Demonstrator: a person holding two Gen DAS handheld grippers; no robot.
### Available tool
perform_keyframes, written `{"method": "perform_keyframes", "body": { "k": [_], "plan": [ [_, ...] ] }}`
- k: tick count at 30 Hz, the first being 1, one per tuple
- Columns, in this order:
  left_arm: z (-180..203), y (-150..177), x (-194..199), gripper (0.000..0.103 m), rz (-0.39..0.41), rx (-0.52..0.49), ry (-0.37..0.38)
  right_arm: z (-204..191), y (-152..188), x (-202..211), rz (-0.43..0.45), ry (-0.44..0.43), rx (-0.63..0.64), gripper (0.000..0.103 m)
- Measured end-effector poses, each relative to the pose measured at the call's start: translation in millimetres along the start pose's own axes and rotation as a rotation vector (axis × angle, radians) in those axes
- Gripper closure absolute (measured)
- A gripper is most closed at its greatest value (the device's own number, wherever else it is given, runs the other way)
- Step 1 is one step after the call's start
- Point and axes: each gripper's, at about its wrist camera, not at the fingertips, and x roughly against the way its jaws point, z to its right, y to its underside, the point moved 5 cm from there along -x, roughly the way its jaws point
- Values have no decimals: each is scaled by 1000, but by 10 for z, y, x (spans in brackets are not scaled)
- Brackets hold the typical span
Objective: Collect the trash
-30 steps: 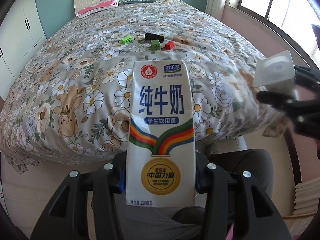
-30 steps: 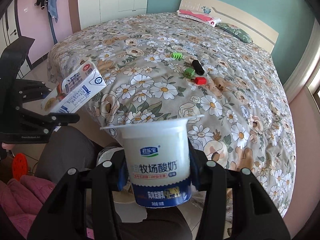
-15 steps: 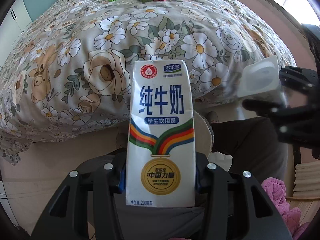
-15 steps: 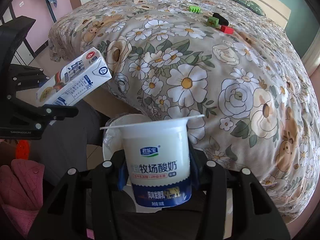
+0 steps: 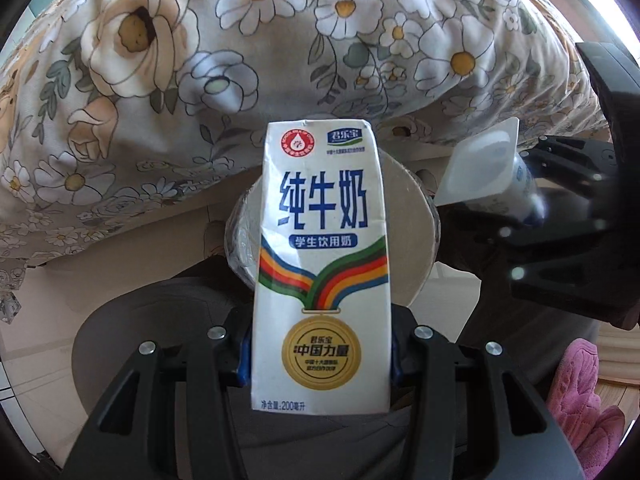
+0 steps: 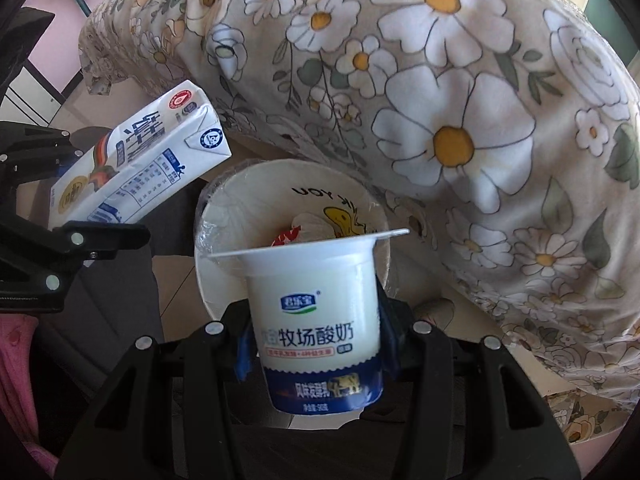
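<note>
Jaws clamp tight on both sides: left gripper (image 5: 322,354) grips the milk carton (image 5: 322,264) at frame centre, right gripper (image 6: 314,354) the yogurt cup (image 6: 316,320), each poised over the lined bin (image 6: 212,240) (some rubbish inside) beside the bed (image 6: 440,100), seemingly ready for dropping.

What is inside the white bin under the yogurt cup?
Inside the white bin there's a red-and-white wrapper. The yogurt cup covers everything else in there.
</note>
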Motion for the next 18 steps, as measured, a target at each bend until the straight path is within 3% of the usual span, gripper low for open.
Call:
{"method": "perform_keyframes", "body": {
  "k": [18],
  "plan": [
    [-165, -156, -1111, 53, -146, 74, 83, 40, 23, -1198, -140, -17, -131, 53]
  ]
}}
